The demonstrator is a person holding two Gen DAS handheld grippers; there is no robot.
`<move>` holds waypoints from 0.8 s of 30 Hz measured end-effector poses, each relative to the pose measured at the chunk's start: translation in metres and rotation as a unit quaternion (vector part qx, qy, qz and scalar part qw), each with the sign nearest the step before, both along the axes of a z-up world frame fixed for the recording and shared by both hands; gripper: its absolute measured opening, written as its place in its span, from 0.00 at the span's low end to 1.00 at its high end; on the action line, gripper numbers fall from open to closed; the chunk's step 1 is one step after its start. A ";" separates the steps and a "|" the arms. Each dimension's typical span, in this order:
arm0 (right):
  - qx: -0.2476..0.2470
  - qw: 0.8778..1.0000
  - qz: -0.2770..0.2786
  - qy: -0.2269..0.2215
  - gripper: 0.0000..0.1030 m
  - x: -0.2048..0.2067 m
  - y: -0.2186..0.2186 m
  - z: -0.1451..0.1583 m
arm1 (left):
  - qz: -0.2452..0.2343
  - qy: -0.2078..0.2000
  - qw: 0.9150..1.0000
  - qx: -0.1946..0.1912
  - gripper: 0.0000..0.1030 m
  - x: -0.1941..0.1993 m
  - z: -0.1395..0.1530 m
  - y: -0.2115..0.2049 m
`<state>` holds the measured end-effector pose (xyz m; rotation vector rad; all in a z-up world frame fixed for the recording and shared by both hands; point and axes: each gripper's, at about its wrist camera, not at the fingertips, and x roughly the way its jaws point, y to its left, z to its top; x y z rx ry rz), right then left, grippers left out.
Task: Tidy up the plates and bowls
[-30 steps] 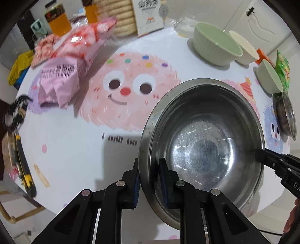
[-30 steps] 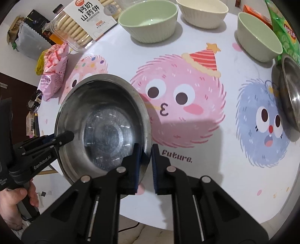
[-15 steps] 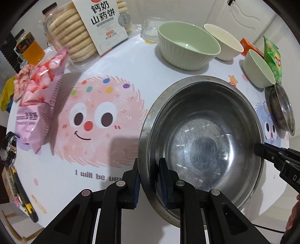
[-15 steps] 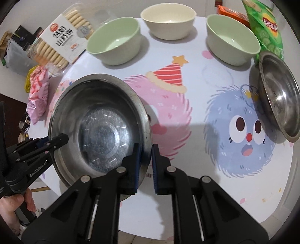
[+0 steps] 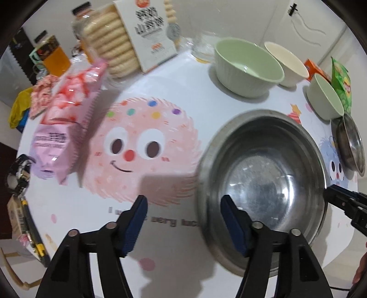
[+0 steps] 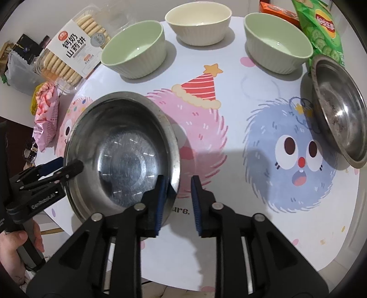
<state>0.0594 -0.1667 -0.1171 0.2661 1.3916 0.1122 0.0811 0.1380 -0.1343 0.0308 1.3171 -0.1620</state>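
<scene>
A large steel bowl (image 5: 263, 183) (image 6: 123, 151) sits on the round printed table. My left gripper (image 5: 183, 215) is open, its right finger inside the bowl's near rim and its left finger outside. My right gripper (image 6: 176, 192) is open astride the bowl's right rim, the left pad close to the wall. A smaller steel bowl (image 6: 339, 117) (image 5: 351, 144) lies tilted at the right edge. Two green bowls (image 6: 135, 48) (image 6: 277, 43) and a cream bowl (image 6: 199, 20) stand along the far side.
A biscuit box (image 6: 73, 52) (image 5: 137, 34) and a pink snack bag (image 5: 62, 119) lie at the left. A green chip bag (image 6: 321, 29) and an orange box (image 6: 277, 11) stand at the back right. The table edge (image 6: 298, 272) is close in front.
Both grippers have opened and let go of the large steel bowl's rim. The bowl now rests on the table, further toward the middle than one second ago.
</scene>
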 end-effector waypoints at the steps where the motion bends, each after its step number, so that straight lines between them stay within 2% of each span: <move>1: 0.004 1.000 -0.004 -0.003 0.37 -0.002 -0.004 0.003 | 0.003 -0.004 1.000 -0.002 0.76 -0.001 0.004 0.003; 3: 0.011 1.000 -0.015 -0.011 0.50 -0.005 -0.010 0.009 | 0.006 -0.012 1.000 -0.012 0.81 -0.002 0.012 0.009; 6: 0.015 0.999 -0.028 -0.021 0.57 -0.010 -0.016 0.017 | -0.002 -0.025 1.000 -0.015 0.86 -0.003 0.023 0.003; 8: 0.017 0.999 -0.035 -0.025 0.67 -0.013 -0.020 0.021 | -0.015 -0.029 0.999 -0.021 0.95 -0.003 0.030 -0.004; 9: 0.019 0.999 -0.039 -0.027 0.76 -0.015 -0.022 0.023 | -0.021 -0.032 0.999 -0.024 1.00 -0.002 0.033 -0.008; 10: 0.019 0.998 -0.044 -0.031 0.83 -0.016 -0.025 0.024 | -0.028 -0.037 0.999 -0.027 1.00 -0.002 0.037 -0.014; 15: 0.013 0.997 -0.072 -0.038 0.86 -0.024 -0.041 0.030 | -0.071 -0.049 0.996 -0.033 1.00 0.001 0.050 -0.049; 19: 0.009 0.994 -0.099 -0.046 0.97 -0.034 -0.060 0.038 | -0.106 -0.046 0.992 -0.042 1.00 -0.001 0.057 -0.080; 24: 0.001 0.991 -0.123 -0.052 0.98 -0.044 -0.087 0.046 | -0.135 -0.039 0.989 -0.049 1.00 -0.004 0.063 -0.117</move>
